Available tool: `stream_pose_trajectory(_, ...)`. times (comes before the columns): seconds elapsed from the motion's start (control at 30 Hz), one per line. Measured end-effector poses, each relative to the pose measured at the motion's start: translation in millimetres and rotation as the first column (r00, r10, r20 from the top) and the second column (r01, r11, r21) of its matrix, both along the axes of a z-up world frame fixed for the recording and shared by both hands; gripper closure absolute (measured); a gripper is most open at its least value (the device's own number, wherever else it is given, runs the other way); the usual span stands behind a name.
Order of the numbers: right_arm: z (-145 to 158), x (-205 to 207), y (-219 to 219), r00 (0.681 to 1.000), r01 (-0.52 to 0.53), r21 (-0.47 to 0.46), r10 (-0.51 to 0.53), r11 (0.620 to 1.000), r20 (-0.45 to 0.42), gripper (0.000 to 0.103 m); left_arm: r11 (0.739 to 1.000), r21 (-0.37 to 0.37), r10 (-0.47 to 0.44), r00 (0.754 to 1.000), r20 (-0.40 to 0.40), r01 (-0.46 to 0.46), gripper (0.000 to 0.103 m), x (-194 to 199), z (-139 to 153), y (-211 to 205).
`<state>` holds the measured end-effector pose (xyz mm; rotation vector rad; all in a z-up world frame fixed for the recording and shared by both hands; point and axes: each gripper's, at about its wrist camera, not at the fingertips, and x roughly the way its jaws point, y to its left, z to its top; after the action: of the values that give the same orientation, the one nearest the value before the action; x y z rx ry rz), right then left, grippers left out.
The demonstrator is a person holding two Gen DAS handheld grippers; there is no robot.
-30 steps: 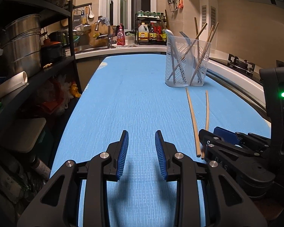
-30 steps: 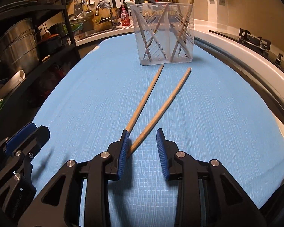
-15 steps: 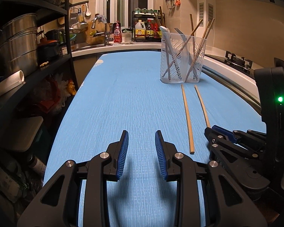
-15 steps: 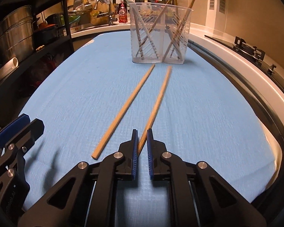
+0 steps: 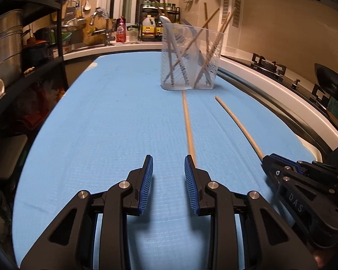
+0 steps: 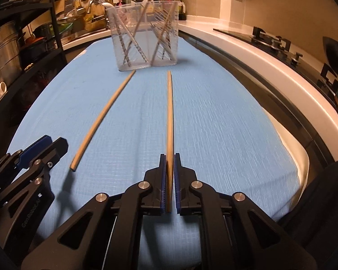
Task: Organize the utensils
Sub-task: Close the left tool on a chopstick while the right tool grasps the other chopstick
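Two wooden chopsticks lie or hover over a blue mat. My right gripper is shut on the near end of one chopstick, which points toward a clear utensil holder. That holder holds several chopsticks, a fork and a spoon. The other chopstick lies loose to the left; in the left wrist view it ends by my left gripper's right finger. My left gripper is open and empty. The held chopstick and right gripper show at right.
A dark shelf rack with steel pots stands at the left edge. A gas stove and white counter rim run along the right. A sink, bottles and hanging tools sit at the back.
My right gripper closed on the right chopstick and turned it to point straight at the holder. The left gripper drifted right, closer to the loose chopstick.
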<state>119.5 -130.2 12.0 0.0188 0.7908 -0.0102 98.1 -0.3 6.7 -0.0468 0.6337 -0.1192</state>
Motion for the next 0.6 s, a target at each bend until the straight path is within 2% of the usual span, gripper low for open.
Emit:
stream_pose_trajectory(0.07,-1,-2,-3,1.0,0.005,0.001,-0.005,1.0,0.004,0.083,1.0,0.004,-0.014,1.0,0.001,0.014,0.074,3,-2,-8)
stream_pose_trajectory(0.27,-3,-9,0,1.0,-0.003,-0.029,0.003,1.0,0.025,0.084,1.0,0.022,-0.021,1.0,-0.021,0.022,0.074,9,-11,-19)
stream_pose_trajectory(0.3,-3,-9,0,1.0,-0.007,-0.029,0.008,1.0,0.027,0.089,1.0,0.024,-0.019,1.0,-0.023,0.019,0.077,9,-12,-19)
stream_pose_trajectory(0.37,-3,-9,3,0.999,-0.026,-0.029,0.027,0.999,0.033,0.098,0.999,0.036,-0.011,1.0,-0.011,0.011,0.09,4,-13,-17)
stream_pose_trajectory(0.43,-3,-9,7,0.998,-0.042,-0.037,0.044,0.998,0.037,0.098,0.999,0.034,-0.007,1.0,-0.007,0.007,0.095,1,-13,-14)
stream_pose_trajectory(0.6,-3,-6,10,0.997,-0.068,-0.022,0.069,0.997,0.043,0.098,0.995,0.039,0.087,0.996,0.017,-0.088,0.096,-13,-15,10)
